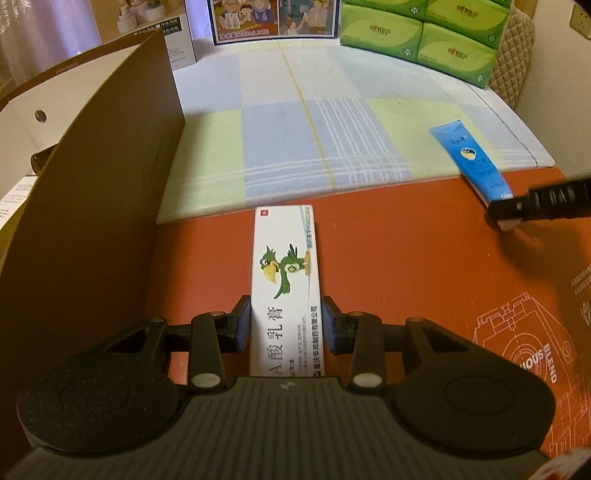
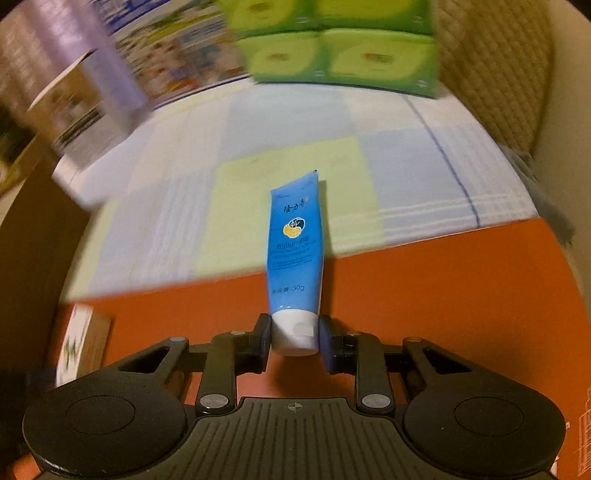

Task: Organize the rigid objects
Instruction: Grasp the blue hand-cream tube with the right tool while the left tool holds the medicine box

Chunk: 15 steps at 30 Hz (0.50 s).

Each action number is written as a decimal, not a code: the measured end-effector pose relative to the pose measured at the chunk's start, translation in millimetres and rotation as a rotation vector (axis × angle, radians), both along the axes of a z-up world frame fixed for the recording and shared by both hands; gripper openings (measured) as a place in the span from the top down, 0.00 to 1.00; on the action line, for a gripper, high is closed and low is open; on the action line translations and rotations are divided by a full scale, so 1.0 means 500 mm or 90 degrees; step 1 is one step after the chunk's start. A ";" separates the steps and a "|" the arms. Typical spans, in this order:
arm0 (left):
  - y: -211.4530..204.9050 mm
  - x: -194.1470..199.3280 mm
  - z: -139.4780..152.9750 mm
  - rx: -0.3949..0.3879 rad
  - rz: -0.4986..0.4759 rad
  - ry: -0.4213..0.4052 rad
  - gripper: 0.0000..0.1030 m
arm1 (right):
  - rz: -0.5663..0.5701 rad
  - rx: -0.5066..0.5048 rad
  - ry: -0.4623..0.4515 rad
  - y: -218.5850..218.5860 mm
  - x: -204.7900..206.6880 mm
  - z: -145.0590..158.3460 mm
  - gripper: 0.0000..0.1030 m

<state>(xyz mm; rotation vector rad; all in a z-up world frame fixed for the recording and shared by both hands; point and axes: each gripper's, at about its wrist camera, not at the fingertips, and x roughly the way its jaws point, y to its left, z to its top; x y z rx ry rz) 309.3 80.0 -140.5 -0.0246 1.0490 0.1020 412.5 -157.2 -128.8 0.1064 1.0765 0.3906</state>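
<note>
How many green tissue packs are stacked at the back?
4 show whole: upper left, upper right, lower left, lower right. More may be hidden above the picture's top edge.

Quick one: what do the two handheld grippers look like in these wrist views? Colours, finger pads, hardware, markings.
Both look identical. The left gripper and right gripper are matte black plastic, each with a ribbed grey-black centre plate bearing a small crosshair mark, flanked by two round textured discs. Black linkage arms with silver pivot pins carry the fingers, which end in dark blue pads. No cables, hands or sleeves show.
</note>
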 end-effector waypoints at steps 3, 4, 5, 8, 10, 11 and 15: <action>-0.003 -0.010 0.001 -0.003 -0.004 0.000 0.67 | 0.069 -0.008 -0.015 0.002 -0.044 -0.001 0.77; -0.005 -0.014 0.001 -0.003 -0.005 0.001 0.67 | 0.093 -0.005 -0.015 0.001 -0.060 -0.002 0.77; -0.006 -0.020 0.002 -0.003 -0.005 0.001 0.67 | 0.122 0.001 -0.014 -0.001 -0.078 -0.003 0.77; -0.013 -0.042 0.003 -0.006 -0.003 0.004 0.67 | 0.191 0.021 -0.008 -0.009 -0.126 -0.006 0.77; -0.018 -0.062 0.005 -0.013 -0.003 0.007 0.67 | 0.240 0.030 -0.002 -0.014 -0.159 -0.006 0.77; -0.020 -0.072 0.005 -0.016 -0.004 0.010 0.67 | 0.258 0.033 0.001 -0.018 -0.171 -0.006 0.77; -0.033 -0.112 0.006 -0.028 -0.003 0.024 0.67 | 0.301 0.026 -0.002 -0.021 -0.216 -0.005 0.77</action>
